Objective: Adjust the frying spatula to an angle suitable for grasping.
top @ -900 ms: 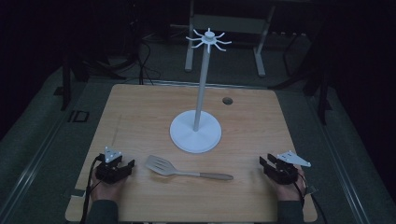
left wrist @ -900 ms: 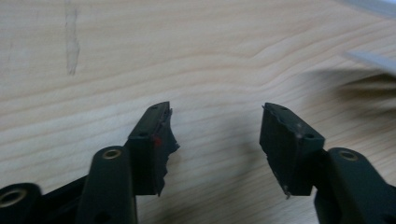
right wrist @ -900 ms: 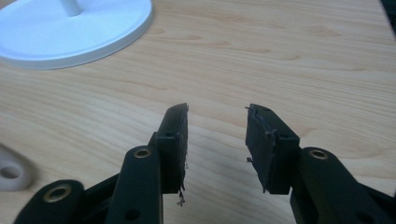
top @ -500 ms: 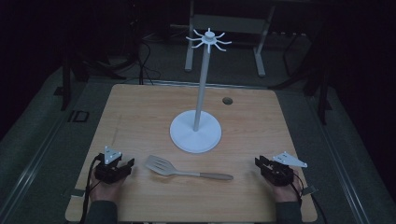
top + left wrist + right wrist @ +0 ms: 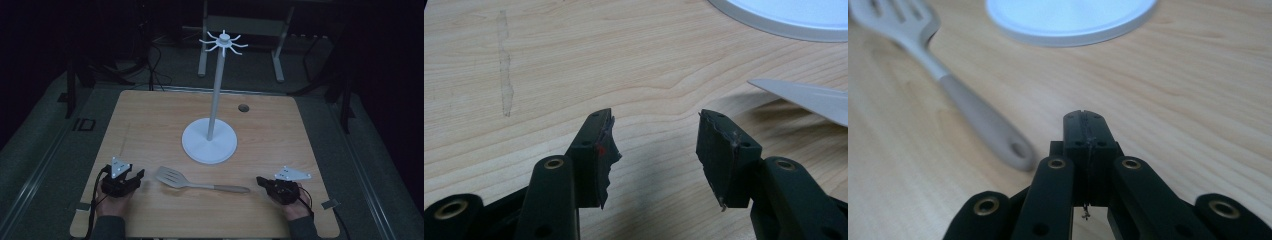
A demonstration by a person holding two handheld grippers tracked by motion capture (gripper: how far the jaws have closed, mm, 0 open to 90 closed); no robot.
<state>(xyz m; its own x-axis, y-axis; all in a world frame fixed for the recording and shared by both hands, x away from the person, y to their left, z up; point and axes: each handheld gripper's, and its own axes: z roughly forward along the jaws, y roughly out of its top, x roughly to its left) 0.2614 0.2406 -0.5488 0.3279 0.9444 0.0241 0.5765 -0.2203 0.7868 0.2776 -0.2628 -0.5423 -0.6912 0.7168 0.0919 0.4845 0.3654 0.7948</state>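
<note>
Left tongs (image 5: 131, 179): spread wide over bare wood at the near left of the counter (image 5: 150, 125); in the left gripper view (image 5: 654, 145) nothing lies between the jaws, and the pale blade of the spatula shows off to one side.

Right tongs (image 5: 265, 182): pressed together and pinching nothing, low at the near right; in the right gripper view (image 5: 1084, 122) the tips point just past the handle's end, near it but not touching.

What has changed: a moment ago the right tongs sat farther out toward the right edge; they have since slid inward along the counter, so their tips now lie just beside the spatula's handle. The left tongs have held their place.

Spatula (image 5: 197, 182): lying flat on the counter between the two tongs, slotted head toward the left, handle toward the right, with a hanging hole at the handle's end (image 5: 1018, 150).

Meaning for the work: the approach to the handle looks begun, but the right jaws would have to part before any pick-up.

Stand (image 5: 210, 142): white round base just beyond the spatula, apart from it; an upright pole rises to a ring of hooks (image 5: 223, 42), all bare.

Likely aim: hanging the spatula by its hole on one of those hooks; not yet started.
</note>
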